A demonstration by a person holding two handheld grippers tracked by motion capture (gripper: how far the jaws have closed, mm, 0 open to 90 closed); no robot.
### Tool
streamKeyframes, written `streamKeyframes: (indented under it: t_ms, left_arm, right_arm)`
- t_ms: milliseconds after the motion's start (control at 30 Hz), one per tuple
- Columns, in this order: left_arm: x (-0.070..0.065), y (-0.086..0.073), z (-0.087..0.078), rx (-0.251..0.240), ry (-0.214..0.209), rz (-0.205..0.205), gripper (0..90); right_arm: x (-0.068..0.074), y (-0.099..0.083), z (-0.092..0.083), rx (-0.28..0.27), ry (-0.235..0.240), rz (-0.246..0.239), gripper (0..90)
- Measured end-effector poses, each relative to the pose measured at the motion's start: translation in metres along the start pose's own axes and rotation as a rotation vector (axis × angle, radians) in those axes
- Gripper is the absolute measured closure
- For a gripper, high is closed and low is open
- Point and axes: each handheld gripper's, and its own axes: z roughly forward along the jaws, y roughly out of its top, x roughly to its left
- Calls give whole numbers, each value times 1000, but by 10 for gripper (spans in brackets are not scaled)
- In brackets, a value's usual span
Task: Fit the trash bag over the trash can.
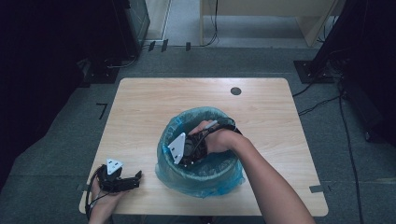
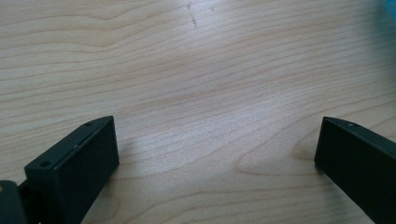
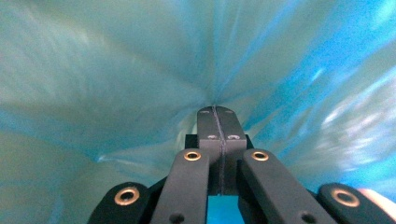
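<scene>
A round bin lined with a blue plastic bag (image 1: pixel 205 179) stands in the middle of the wooden table (image 1: pixel 140 107). My right gripper (image 1: pixel 187 151) reaches down into it, grey plate up, with the hand at the rim. In the right gripper view the right gripper (image 3: pixel 215 111) has its jaws pressed together, and the folds of the blue bag (image 3: pixel 116 79) gather right at the tips, pinched there. My left gripper (image 1: pixel 134 177) lies on the table's front left corner, held by a hand. Its jaws stand wide apart over bare wood, left gripper (image 2: pixel 217 140).
A small dark round hole (image 1: pixel 236 91) sits in the tabletop at the back right. Grey floor with cables surrounds the table, and dark stands flank it on both sides. A sliver of blue bag (image 2: pixel 390 7) shows at the top right of the left gripper view.
</scene>
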Motion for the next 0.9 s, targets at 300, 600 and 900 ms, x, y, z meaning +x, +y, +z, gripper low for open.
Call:
streamKeyframes:
  t_ms: [300,600,900]
  left_arm:
    - [0,0,0,0,0,0,0]
    - [0,0,0,0,0,-1,0]
    - [0,0,0,-1,0,0,0]
  right_arm:
    - [14,11,-37,-21,-39,-81,900]
    - [36,2,-55,55,-1,-162,900]
    - [41,2,-55,46,-17,-169,900]
